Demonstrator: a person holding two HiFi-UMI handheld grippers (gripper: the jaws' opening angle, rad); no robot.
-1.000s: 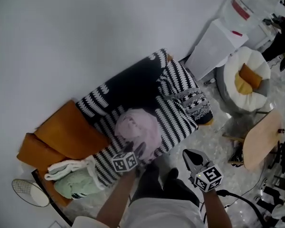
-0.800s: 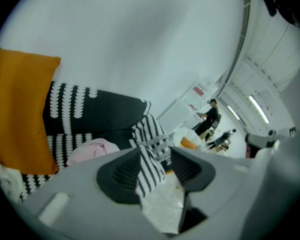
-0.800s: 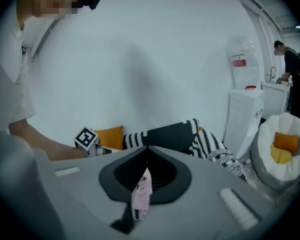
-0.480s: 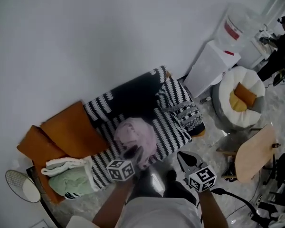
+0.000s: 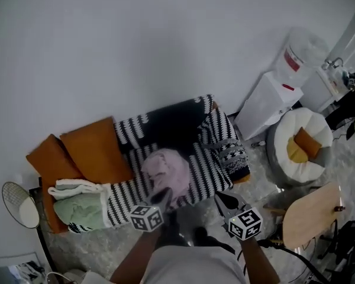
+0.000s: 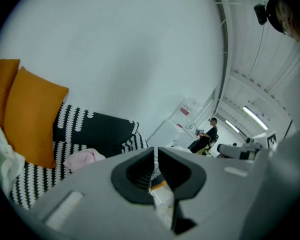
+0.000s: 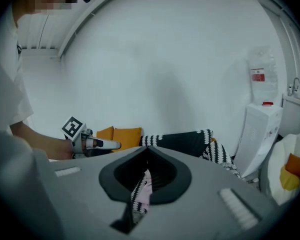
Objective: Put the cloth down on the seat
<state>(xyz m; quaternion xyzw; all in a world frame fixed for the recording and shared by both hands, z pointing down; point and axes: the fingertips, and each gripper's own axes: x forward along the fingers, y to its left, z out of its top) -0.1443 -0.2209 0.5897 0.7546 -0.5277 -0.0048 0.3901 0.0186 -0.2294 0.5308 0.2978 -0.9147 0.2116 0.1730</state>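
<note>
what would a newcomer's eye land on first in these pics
The black-and-white striped seat stands out against the bare white wall, with a pink cloth heaped in its middle and orange cushions at its left end. At the bottom of the head view, the left gripper and right gripper hang in front of it. The left one's jaws have just been closing, with nothing between them.

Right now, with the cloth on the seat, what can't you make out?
Head view: near edge of the pink cloth, covered by the left gripper, whose jaws have just been closing, nothing between them.
Left gripper view: most of the cloth, behind that gripper's body.
Right gripper view: only a sliver of cloth past the shut right gripper.
Head view: label on the water bottle, too small to read.
</note>
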